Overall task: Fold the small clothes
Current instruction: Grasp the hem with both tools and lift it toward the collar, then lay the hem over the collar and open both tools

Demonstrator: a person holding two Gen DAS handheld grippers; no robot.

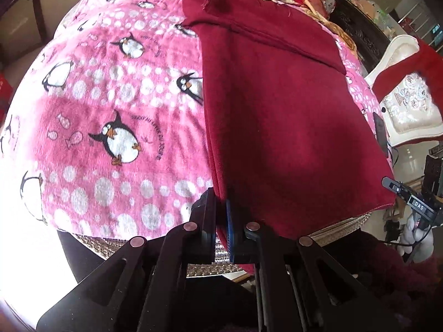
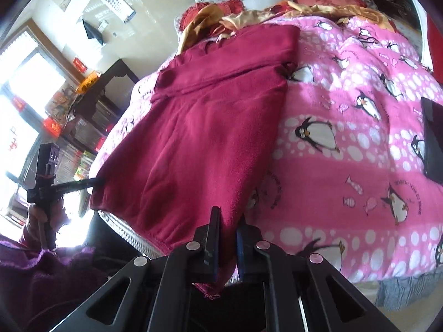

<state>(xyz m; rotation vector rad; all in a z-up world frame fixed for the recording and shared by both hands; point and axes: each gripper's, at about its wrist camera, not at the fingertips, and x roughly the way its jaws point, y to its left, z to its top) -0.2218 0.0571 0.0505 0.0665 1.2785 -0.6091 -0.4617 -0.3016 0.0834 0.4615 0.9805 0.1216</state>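
Observation:
A dark red garment point(image 1: 277, 110) lies spread on a pink penguin blanket point(image 1: 110, 105), its far part folded across. My left gripper point(image 1: 221, 207) is shut on the garment's near left corner at the bed's edge. In the right wrist view the same garment point(image 2: 199, 138) runs away from me over the blanket point(image 2: 346, 152). My right gripper point(image 2: 228, 221) is shut on its near right corner, with a frayed bit of hem hanging below the jaws. The left gripper point(image 2: 97, 182) also shows there at the garment's other near corner. The right gripper point(image 1: 387, 184) shows at the right edge of the left wrist view.
Red and gold bedding and pillows point(image 2: 277, 11) are heaped at the head of the bed. A dark flat device point(image 2: 432, 141) lies on the blanket at the right. A white cushioned chair point(image 1: 407, 96) stands beside the bed. A dark table point(image 2: 110, 83) stands by the window.

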